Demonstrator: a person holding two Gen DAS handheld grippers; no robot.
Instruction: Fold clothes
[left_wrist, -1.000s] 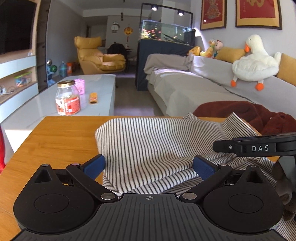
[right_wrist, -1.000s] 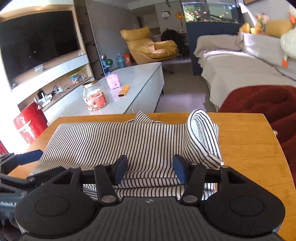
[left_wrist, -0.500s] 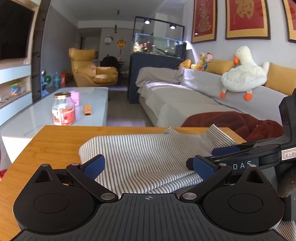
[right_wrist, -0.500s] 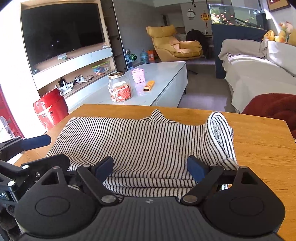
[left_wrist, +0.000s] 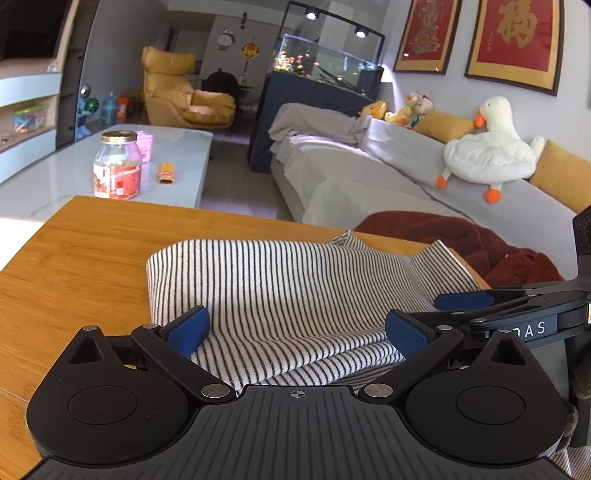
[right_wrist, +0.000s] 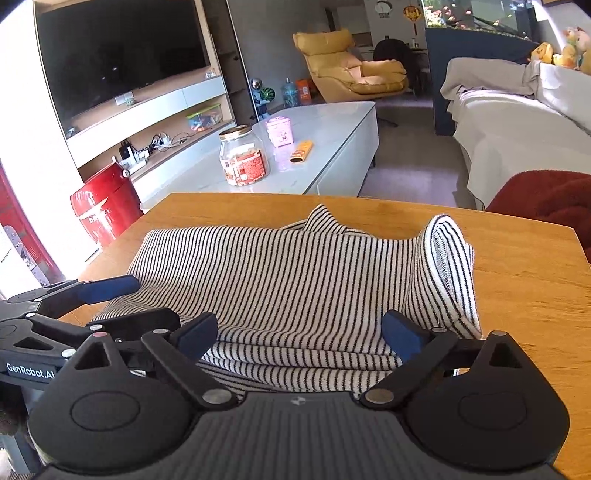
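A black-and-white striped garment (left_wrist: 280, 288) lies folded in layers on the wooden table (left_wrist: 74, 258). It also shows in the right wrist view (right_wrist: 295, 280), with a rolled-up sleeve (right_wrist: 450, 258) at its right side. My left gripper (left_wrist: 295, 328) is open, its blue pads either side of the near folded edge, holding nothing. My right gripper (right_wrist: 299, 332) is open over the near edge too, holding nothing. The right gripper shows at the right of the left wrist view (left_wrist: 517, 306); the left gripper shows at the left of the right wrist view (right_wrist: 74, 295).
A dark red blanket (left_wrist: 461, 240) lies past the table's right edge, also in the right wrist view (right_wrist: 546, 199). Behind the table stands a white coffee table (right_wrist: 332, 125) with a glass jar (right_wrist: 243, 155). A grey sofa (left_wrist: 369, 166) is at the right.
The right gripper opened wide from a narrower gap. Both grippers lifted and pulled back a little from the garment, which stays folded on the table.
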